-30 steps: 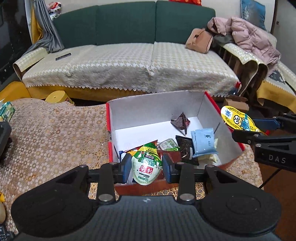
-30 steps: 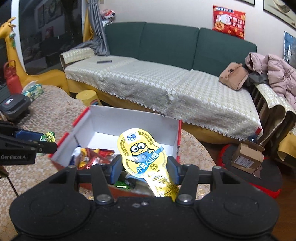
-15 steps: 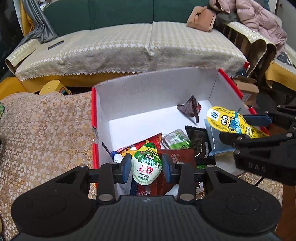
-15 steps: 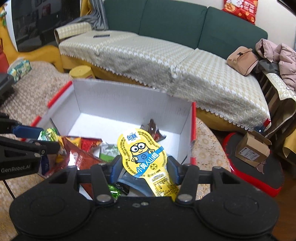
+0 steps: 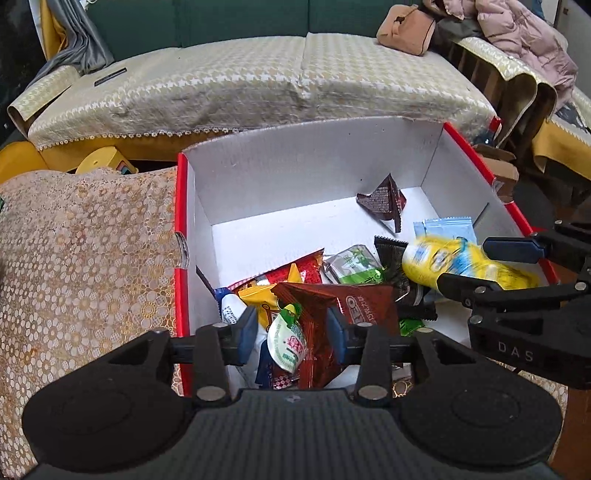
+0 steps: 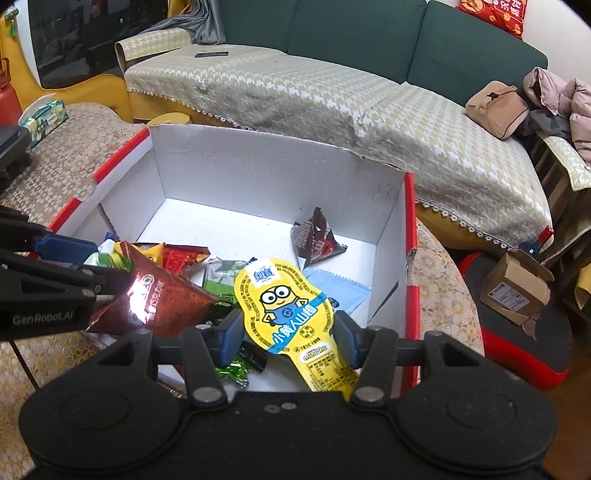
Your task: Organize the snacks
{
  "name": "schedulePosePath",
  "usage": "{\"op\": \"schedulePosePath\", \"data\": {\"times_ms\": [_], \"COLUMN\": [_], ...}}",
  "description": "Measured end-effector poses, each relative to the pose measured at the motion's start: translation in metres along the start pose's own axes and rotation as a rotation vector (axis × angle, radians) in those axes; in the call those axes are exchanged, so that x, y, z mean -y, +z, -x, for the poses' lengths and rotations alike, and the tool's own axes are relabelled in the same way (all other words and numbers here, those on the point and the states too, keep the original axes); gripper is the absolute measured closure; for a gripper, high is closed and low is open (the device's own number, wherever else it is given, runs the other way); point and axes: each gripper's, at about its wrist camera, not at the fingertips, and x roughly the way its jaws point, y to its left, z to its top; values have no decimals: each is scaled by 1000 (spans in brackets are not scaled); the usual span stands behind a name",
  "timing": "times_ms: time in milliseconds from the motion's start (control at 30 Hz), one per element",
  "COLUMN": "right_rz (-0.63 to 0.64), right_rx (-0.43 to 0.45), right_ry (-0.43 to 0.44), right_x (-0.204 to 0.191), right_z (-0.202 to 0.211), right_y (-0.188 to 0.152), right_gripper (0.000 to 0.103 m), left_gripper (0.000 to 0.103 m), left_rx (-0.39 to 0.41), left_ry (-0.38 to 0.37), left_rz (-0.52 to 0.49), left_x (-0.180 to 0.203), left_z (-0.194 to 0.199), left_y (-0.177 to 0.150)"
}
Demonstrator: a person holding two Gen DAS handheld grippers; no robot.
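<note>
Your left gripper (image 5: 291,330) is over the near edge of the box (image 5: 295,162), and its jaws have just been opening: the green and white pouch (image 5: 287,341) sits between the blue pads but does not touch them, tilted, with a gap on both sides. Your right gripper (image 6: 289,334) is also at the near edge of the box, and its two pads press on the sides of the yellow Minions pouch (image 6: 286,308), which stands up between them with its narrow end toward the camera. From the left wrist this yellow pouch looks blurred, above the right part of the box. Just under and behind the left gripper lies a brown foil packet (image 5: 343,314) on a heap of other snacks: a red and yellow packet (image 5: 291,271), a green and white sachet (image 5: 354,264), a light blue sachet (image 6: 334,291). Further in, a small dark brown triangular packet (image 5: 382,197) lies alone on the white floor of the box, near the far right corner. The box stands on a table with a lace cloth (image 5: 85,251). Behind it is a green sofa (image 6: 369,37) with a beige cover (image 5: 240,85), and on its right end a tan bag (image 6: 496,109) and a pink jacket (image 5: 517,33).
</note>
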Motion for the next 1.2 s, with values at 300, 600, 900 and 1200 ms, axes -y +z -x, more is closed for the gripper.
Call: {"op": "schedulePosePath", "data": {"times_ms": [300,600,900,1200], "right_rz": [-41,-73,-97,-114], "right_rx": [62,130,202,260], "right_ry": [37,113,152,196], "right_x": [5,0,-4,-12], "right_z": [37,88,133,165], "right_y": [-4,-19,-37,-56], "right_gripper": [51,50,48,46], "left_gripper": [39,26,20,17], "left_rx": [69,169,249,307], "left_ry": [-28,-56,-75,-80], "left_rz": [32,22,21,37], "left_x": [-5,-3,-3,-3], "left_z": [40,94,141,174], "left_y": [-5,-19,-42,-68]}}
